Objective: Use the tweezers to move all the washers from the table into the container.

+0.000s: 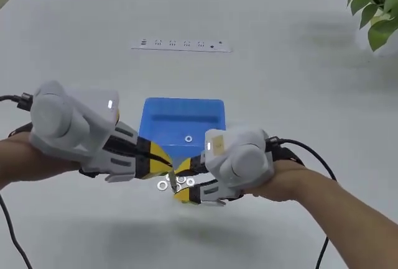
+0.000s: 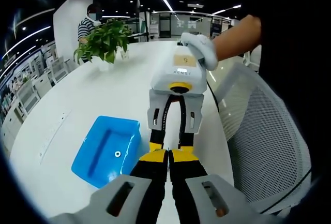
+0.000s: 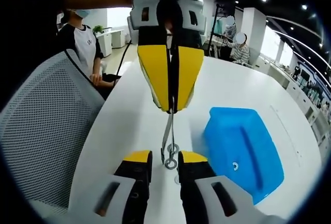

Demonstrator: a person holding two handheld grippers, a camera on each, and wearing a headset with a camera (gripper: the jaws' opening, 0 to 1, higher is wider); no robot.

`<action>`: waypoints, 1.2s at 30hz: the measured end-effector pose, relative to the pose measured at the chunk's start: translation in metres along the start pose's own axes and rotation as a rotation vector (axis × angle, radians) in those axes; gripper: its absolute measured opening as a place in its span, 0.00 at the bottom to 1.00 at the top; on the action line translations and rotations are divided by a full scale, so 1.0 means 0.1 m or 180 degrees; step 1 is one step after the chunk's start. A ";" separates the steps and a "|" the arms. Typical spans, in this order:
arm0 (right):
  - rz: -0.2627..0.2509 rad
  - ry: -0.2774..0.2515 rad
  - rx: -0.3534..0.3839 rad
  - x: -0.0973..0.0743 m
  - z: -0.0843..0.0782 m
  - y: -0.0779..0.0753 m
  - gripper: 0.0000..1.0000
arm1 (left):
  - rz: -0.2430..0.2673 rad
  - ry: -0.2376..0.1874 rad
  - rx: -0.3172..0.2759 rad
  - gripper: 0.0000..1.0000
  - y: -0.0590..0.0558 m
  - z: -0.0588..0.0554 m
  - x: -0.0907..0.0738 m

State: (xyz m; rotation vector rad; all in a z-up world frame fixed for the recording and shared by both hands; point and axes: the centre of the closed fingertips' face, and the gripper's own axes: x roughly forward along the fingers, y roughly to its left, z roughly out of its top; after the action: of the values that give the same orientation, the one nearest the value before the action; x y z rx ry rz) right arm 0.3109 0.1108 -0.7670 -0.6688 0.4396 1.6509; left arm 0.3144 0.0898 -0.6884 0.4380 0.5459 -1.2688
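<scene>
Facing each other at the container's (image 1: 183, 117) near edge, both grippers angle down to the counter (image 1: 280, 64). Left gripper (image 3: 172, 105) jaws pinch the tweezers (image 3: 168, 131) — plain in the right gripper view, with tips at washers (image 3: 171, 162) beside the container, between the right gripper's (image 3: 164, 167) spread jaws. One washer (image 1: 188, 138) lies inside the container.

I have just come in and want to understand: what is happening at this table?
A person works with two hand-held grippers. The left gripper is shut on tweezers, whose tips reach down to a few washers on the white table, between the open jaws of the right gripper. One washer lies in the blue container beside them.
</scene>
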 end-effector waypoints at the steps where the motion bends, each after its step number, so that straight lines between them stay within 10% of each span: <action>1: 0.0003 0.0003 -0.0007 0.01 0.00 0.00 0.19 | -0.0002 0.0001 0.0001 0.05 0.00 0.00 0.00; 36: -0.0037 -0.0014 0.0043 0.04 -0.01 -0.02 0.09 | -0.0005 0.0046 0.0034 0.05 0.00 0.00 0.02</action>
State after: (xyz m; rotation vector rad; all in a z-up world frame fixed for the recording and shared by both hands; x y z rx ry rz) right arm 0.3126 0.1135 -0.7704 -0.6565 0.4427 1.6367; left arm 0.3152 0.0884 -0.6891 0.4559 0.5519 -1.2715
